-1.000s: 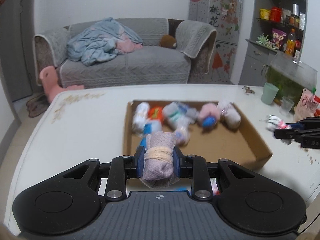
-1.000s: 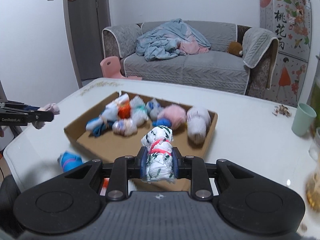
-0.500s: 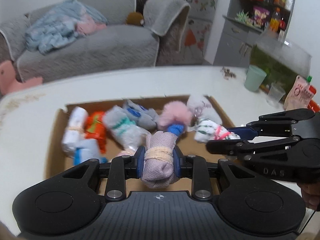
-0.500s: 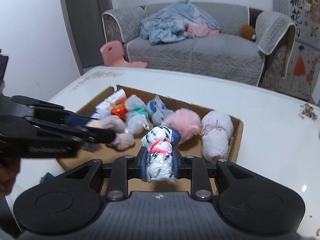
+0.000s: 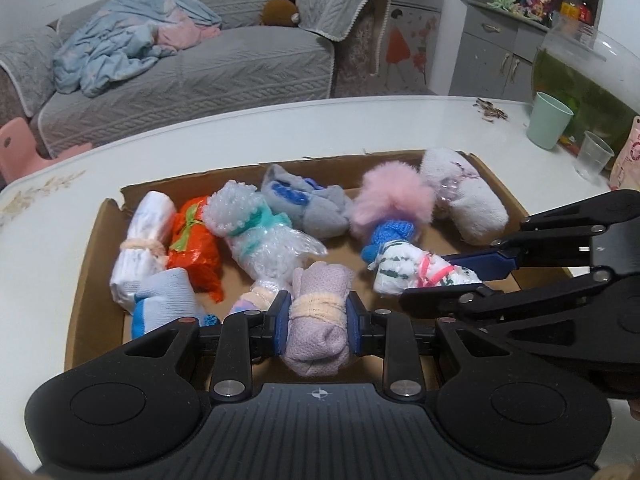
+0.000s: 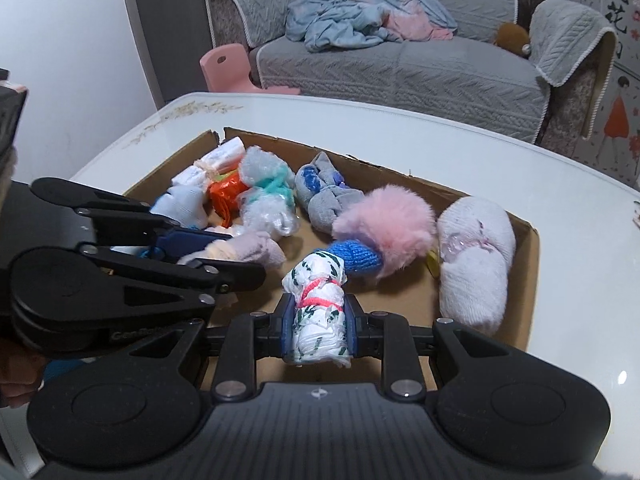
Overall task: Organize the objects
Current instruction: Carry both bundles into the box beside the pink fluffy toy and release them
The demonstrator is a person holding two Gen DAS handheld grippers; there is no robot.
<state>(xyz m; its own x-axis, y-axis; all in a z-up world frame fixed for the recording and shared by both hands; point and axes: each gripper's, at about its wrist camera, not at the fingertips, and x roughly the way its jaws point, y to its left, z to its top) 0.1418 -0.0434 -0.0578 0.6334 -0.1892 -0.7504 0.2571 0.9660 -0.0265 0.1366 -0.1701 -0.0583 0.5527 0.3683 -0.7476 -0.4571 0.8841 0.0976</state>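
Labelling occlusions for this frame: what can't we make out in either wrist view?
- Cardboard box near wall: both views, hidden behind gripper bodies.
- Small blue item beside the light blue sock roll: left view, mostly covered by left gripper.
- Yellow item under the pink fluffy roll: right view, only a sliver.
- Shelf labels: left view, too small.

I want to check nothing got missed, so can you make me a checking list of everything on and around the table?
Surface: glossy white table.
Job's things: brown cardboard tray holding rolled bundles, among them a fluffy pink roll and an orange bundle.
Clutter: mint-green cup, clear plastic cup.
Grippers: left gripper, jaws shut on a lilac cloth roll; right gripper, jaws shut on a white green-patterned roll.
Cables: nothing seen.
Surroundings: grey sofa, blue blanket.
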